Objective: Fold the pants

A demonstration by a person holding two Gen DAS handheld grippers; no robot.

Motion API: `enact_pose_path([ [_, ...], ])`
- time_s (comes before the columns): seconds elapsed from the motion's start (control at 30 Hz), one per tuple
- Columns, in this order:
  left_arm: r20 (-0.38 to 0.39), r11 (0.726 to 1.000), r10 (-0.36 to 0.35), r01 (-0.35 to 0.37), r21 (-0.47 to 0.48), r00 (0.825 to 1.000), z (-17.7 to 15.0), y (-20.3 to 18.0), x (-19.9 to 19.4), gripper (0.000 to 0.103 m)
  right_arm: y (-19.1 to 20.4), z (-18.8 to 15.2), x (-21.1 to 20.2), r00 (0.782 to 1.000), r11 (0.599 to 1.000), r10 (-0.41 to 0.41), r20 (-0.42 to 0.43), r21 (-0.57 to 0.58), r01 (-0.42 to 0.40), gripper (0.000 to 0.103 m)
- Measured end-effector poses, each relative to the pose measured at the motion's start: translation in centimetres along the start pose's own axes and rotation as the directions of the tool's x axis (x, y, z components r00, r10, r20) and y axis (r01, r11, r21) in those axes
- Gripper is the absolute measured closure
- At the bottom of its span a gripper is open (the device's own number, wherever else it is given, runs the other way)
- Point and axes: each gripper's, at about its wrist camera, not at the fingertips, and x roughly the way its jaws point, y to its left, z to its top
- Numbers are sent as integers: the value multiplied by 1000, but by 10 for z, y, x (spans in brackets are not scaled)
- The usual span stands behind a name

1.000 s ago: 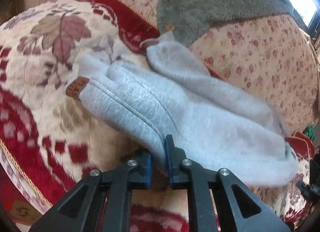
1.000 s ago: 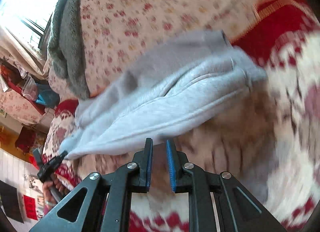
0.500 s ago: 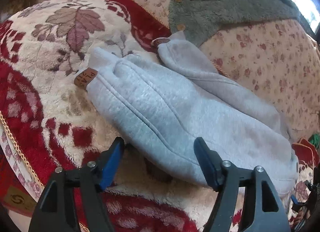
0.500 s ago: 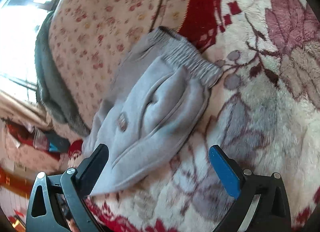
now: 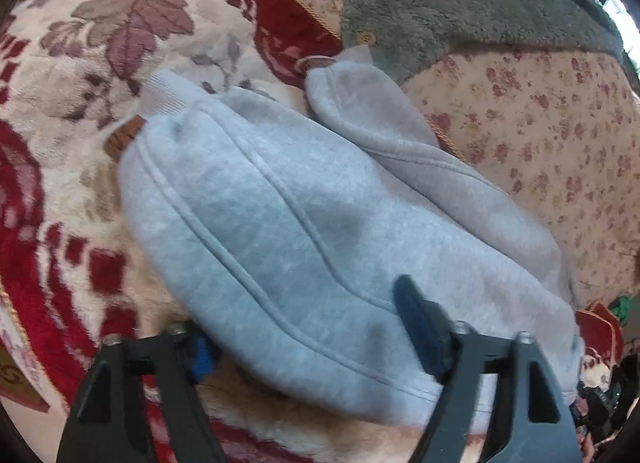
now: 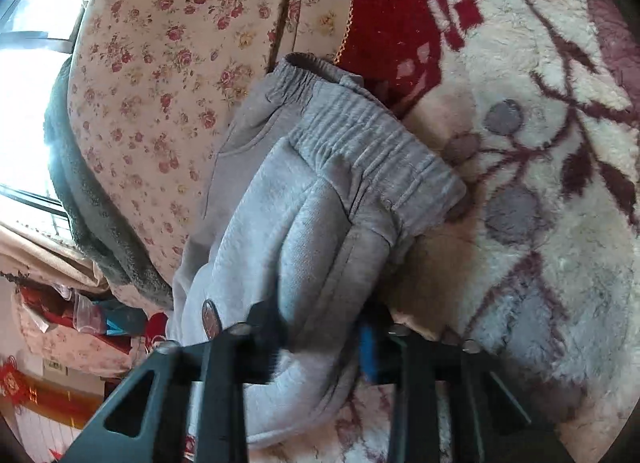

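1. We see the grey pants (image 5: 280, 223) lying folded lengthwise on a plush red-and-cream blanket (image 5: 72, 167), near the edge where it meets a floral quilt (image 5: 560, 135).
2. Their ribbed cuffs and a brown label (image 5: 124, 137) point toward the blanket's leaf pattern; the gathered waistband (image 6: 360, 143) lies at the other end, beside the blanket's red border.
3. A grey fleece jacket (image 5: 460, 7) rests on the quilt, just beyond the cuffs.
4. Our left gripper (image 5: 304, 339) tilts down over the folded edge; its fingers straddle the fabric and are closing, not yet pressing.
5. Our right gripper (image 6: 320, 327) points down at the seat area; its fingers are closing with a fold of fabric bunched between them.
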Motion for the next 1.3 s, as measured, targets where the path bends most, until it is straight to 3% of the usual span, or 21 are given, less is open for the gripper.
enact_pose_path([
  [0.07,9,997,61,-61,53,998,-3,-5,-2,82,6,-7,-13,1000,999,-6,13,-45,7,83],
  [0.1,15,995,66,-67,67,998,-4,-4,-4,86,9,-12,-21,1000,998,0,18,-61,1,83],
  [0.23,9,997,-13,13,74,1000,-8,5,-22,89,24,-27,-51,999,993,18,30,-118,-15,84],
  [0.5,11,994,-77,76,76,997,-19,21,-55,90,30,-66,-110,999,982,32,36,-188,-24,88],
  [0.67,-2,995,-54,54,79,999,-28,29,-48,90,10,-76,-116,999,981,-46,13,-187,48,90],
  [0.7,-2,996,-43,43,83,999,-31,29,-46,90,5,-76,-116,998,982,-69,13,-174,70,86],
  [0.8,12,996,-20,19,90,1000,-38,28,-43,87,-4,-74,-118,999,993,-39,2,-112,39,84],
  [0.87,14,997,-24,23,79,1000,-40,32,-43,79,-5,-72,-117,999,994,-36,5,-108,37,68],
  [0.9,13,997,-26,25,73,1000,-40,33,-43,70,-5,-72,-116,1000,995,-29,0,-100,29,35],
  [0.93,19,998,-19,18,66,1000,-39,35,-43,64,-6,-72,-113,1000,997,-12,-6,-78,11,10],
  [0.97,34,998,-10,8,56,999,-39,37,-45,51,-8,-72,-110,1000,998,12,-5,-58,-13,8],
  [1.0,53,999,-7,5,45,999,-39,40,-48,45,-9,-71,-107,1000,999,22,-5,-49,-22,8],
  [1.2,90,999,26,-22,-49,996,-27,67,-54,40,-11,-61,-62,997,1000,22,-74,-1,-22,11],
  [1.27,96,997,29,-22,-79,995,-26,77,-54,33,-12,-56,-50,999,1000,8,-54,5,-8,25],
  [1.3,96,995,22,-13,-95,995,-26,82,-54,32,-13,-53,-46,999,1000,13,-50,11,-13,48],
])
